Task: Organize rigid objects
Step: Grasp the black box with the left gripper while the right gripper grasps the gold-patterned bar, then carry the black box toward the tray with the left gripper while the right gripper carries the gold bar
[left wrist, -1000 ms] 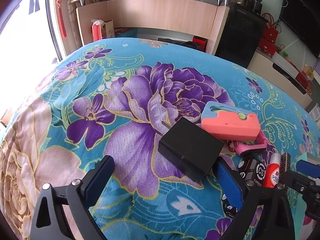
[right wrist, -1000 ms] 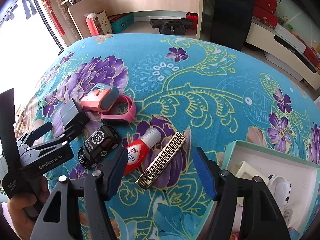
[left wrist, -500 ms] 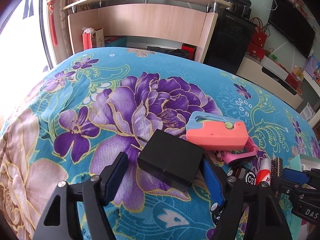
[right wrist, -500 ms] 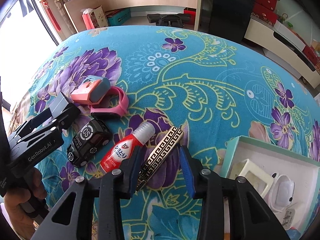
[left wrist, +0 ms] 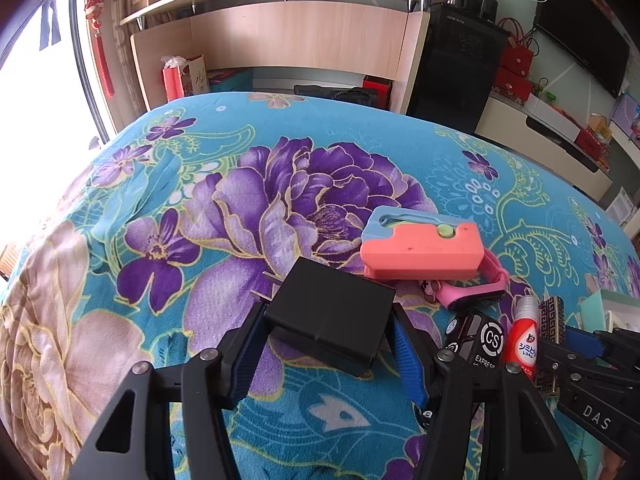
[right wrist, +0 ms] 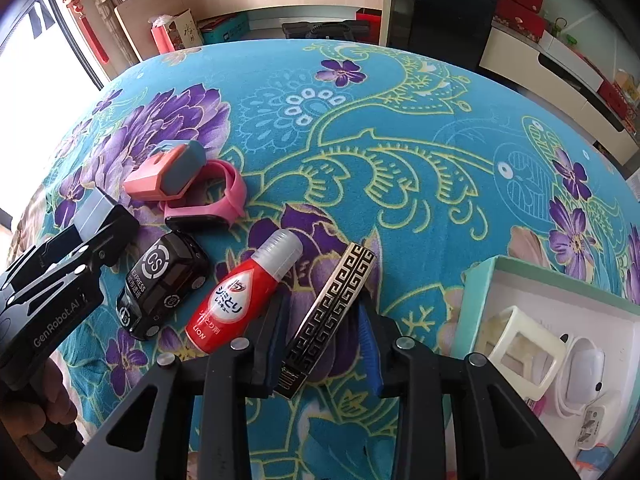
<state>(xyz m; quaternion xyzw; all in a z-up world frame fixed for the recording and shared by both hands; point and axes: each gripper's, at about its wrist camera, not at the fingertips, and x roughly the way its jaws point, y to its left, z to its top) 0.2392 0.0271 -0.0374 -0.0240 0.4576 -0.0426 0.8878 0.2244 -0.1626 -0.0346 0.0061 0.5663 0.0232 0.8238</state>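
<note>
My left gripper (left wrist: 326, 344) is shut on a black plug adapter (left wrist: 330, 316), its prongs pointing away to the left, on the flowered blanket. My right gripper (right wrist: 322, 340) is shut on a black bar with a gold key pattern (right wrist: 332, 316), which lies slanted on the blanket. Left of that bar lie a red bottle with a clear cap (right wrist: 240, 300) and a black toy car (right wrist: 164, 284). A pink and blue block (left wrist: 420, 248) rests on a pink watch (left wrist: 472, 292). The left gripper also shows in the right wrist view (right wrist: 96, 232).
A mint-edged box (right wrist: 480, 292) at the right holds a cream frame (right wrist: 520, 336) and white gadgets (right wrist: 580, 372). The teal flowered blanket (right wrist: 360, 100) stretches far back. A wooden desk (left wrist: 300, 36) and black cabinet (left wrist: 456, 68) stand beyond it.
Both grippers have moved forward and closed: the left around the black adapter, the right around the gold-patterned bar. Both were wide open a second ago.
</note>
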